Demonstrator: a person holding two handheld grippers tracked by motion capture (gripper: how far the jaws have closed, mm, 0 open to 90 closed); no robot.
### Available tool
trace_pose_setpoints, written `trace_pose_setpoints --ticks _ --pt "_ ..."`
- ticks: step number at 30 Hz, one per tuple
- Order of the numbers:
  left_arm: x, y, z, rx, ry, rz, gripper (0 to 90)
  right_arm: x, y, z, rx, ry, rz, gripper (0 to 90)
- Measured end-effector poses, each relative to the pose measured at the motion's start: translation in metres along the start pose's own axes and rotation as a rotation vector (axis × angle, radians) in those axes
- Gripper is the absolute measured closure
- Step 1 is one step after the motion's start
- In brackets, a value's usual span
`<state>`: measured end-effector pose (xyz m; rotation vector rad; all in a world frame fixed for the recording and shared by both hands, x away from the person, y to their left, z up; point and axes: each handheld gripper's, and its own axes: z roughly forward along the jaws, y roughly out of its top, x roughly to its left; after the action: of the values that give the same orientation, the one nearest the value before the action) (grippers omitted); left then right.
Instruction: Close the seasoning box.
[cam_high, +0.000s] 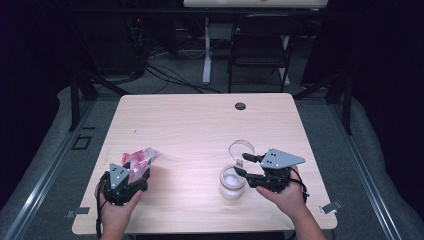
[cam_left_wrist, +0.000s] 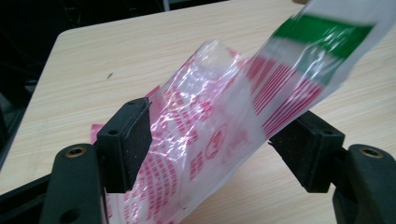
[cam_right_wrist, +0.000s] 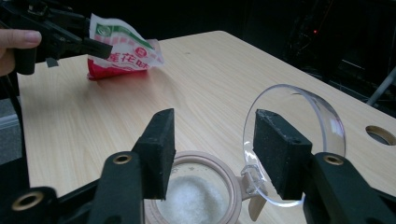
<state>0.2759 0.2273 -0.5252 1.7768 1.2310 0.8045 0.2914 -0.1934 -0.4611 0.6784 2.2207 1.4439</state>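
1. Meanwhile, at a pale wooden tabletop (cam_high: 200, 125), a person works with 2 hand-held tongs, 1 in each hand.
2. Left tongs (cam_high: 131, 172) sit near the tabletop's front left corner; seen along their own jaws (cam_left_wrist: 210, 140), the pads stand apart with a red-and-white printed plastic packet (cam_left_wrist: 224, 126) rising between them.
3. That packet, green-banded at its top, leans against the right pad, while the left pad sits just beside it; the grip is loose, not clamped.
4. From above, the packet (cam_high: 140, 159) lies on the tabletop just ahead of the left tongs, well to the left of the jar.
5. Right tongs (cam_high: 241, 165) hover at the glass jar (cam_high: 232, 182), which stands toward the tabletop's front right.
6. Their jaws (cam_right_wrist: 212, 144) are apart, holding nothing, poised above the jar's open mouth.
7. White granules (cam_right_wrist: 194, 200) fill the jar's lower part.
8. A clear hinged lid (cam_right_wrist: 299, 135) stands tilted up at the jar's far side, just behind the right pad.
9. A dark round grommet (cam_high: 240, 106) marks the tabletop's far edge, well beyond the jar.
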Motion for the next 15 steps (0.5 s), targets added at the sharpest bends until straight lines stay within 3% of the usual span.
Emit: trace_pose_setpoints --ticks 7,15 --pt "-0.016 0.001 0.002 0.018 -0.056 0.035 28.8 0.001 0.006 -0.005 -0.006 0.015 0.004 49.2" --pt "-0.032 0.003 -0.001 0.011 -0.092 0.061 29.1 0.001 0.010 -0.009 0.000 0.021 0.008 49.1"
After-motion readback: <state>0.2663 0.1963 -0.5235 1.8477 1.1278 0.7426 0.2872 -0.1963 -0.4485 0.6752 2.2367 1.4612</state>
